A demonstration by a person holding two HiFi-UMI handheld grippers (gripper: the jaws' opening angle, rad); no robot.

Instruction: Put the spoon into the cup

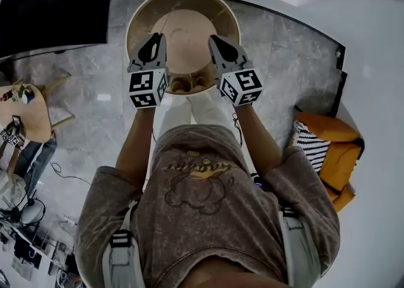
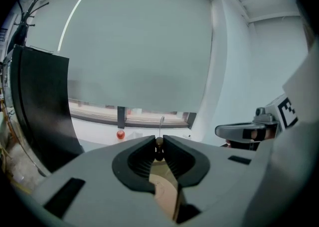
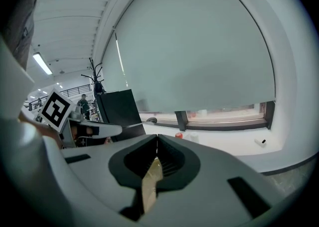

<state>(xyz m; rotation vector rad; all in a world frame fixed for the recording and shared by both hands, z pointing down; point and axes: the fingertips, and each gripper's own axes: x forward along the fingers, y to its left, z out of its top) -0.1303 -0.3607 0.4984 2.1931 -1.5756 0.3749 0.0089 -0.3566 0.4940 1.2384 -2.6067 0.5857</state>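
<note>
- The round wooden surface [image 1: 186, 28] lies under both grippers. Neither the spoon nor the cup shows in any view, so the task looks unstarted.
- The left gripper [image 1: 156, 38] and right gripper [image 1: 214, 40] have their jaws closed together on nothing I can identify, probably just waiting.
- The only markings are the square markers. The script on the shirt [image 1: 196, 186] is unreadable.

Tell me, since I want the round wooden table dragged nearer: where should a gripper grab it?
Probably take the round wooden table by its raised rim, from above with one jaw inside and one outside. The rim looks like a thin upright wall around a sunken top, the only narrow part. The right gripper, shut, must open first.
</note>
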